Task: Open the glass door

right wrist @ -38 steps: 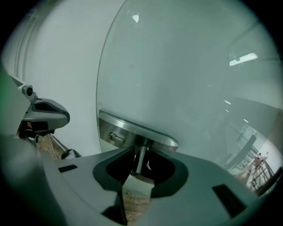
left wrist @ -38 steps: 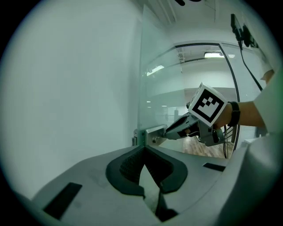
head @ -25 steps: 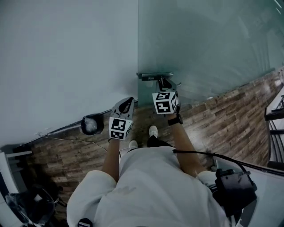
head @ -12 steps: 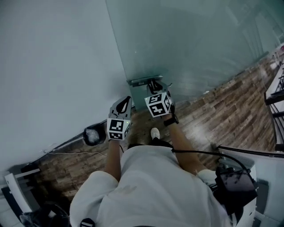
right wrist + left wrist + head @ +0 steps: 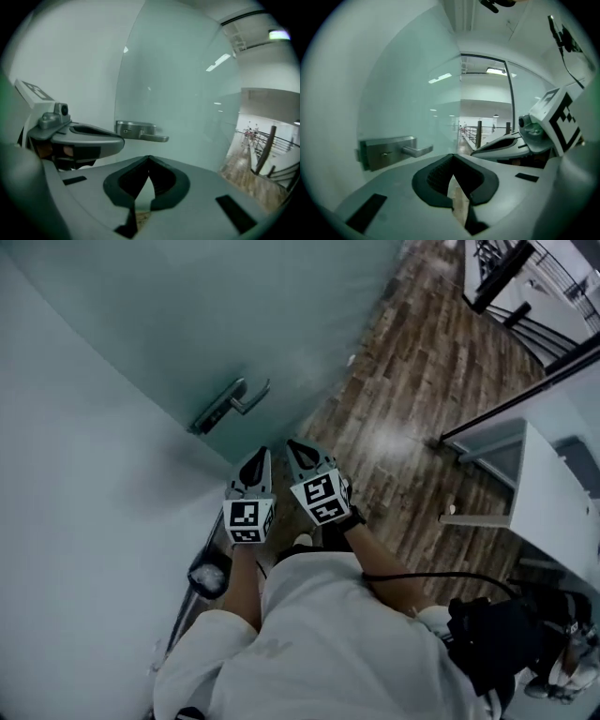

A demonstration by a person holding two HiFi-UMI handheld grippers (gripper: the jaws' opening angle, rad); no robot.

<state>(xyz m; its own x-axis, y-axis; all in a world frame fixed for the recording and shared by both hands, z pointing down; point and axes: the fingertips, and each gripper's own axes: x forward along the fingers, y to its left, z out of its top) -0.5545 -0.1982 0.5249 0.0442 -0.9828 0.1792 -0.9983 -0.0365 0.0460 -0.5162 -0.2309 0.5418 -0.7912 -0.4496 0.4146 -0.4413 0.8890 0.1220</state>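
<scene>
The frosted glass door (image 5: 234, 315) stands ahead and to the left, with a metal lever handle (image 5: 230, 404) on a steel plate near its edge. Both grippers hover side by side, short of the handle and apart from it. My left gripper (image 5: 255, 457) is shut and empty; in its own view the handle (image 5: 393, 150) lies ahead to the left. My right gripper (image 5: 292, 444) has just closed its jaws with nothing between them. The handle (image 5: 140, 131) shows just above them in the right gripper view, beyond the fingertips.
A pale wall (image 5: 75, 521) runs down the left side. A round black object (image 5: 208, 576) sits on the floor at its foot. Wood floor (image 5: 422, 409) stretches to the right. A white cabinet (image 5: 553, 493) and a dark railing (image 5: 525, 277) stand at the right.
The right gripper has come off the door handle and drawn back beside the left one. The door and handle now lie further away to the upper left, and more floor shows at the right.
</scene>
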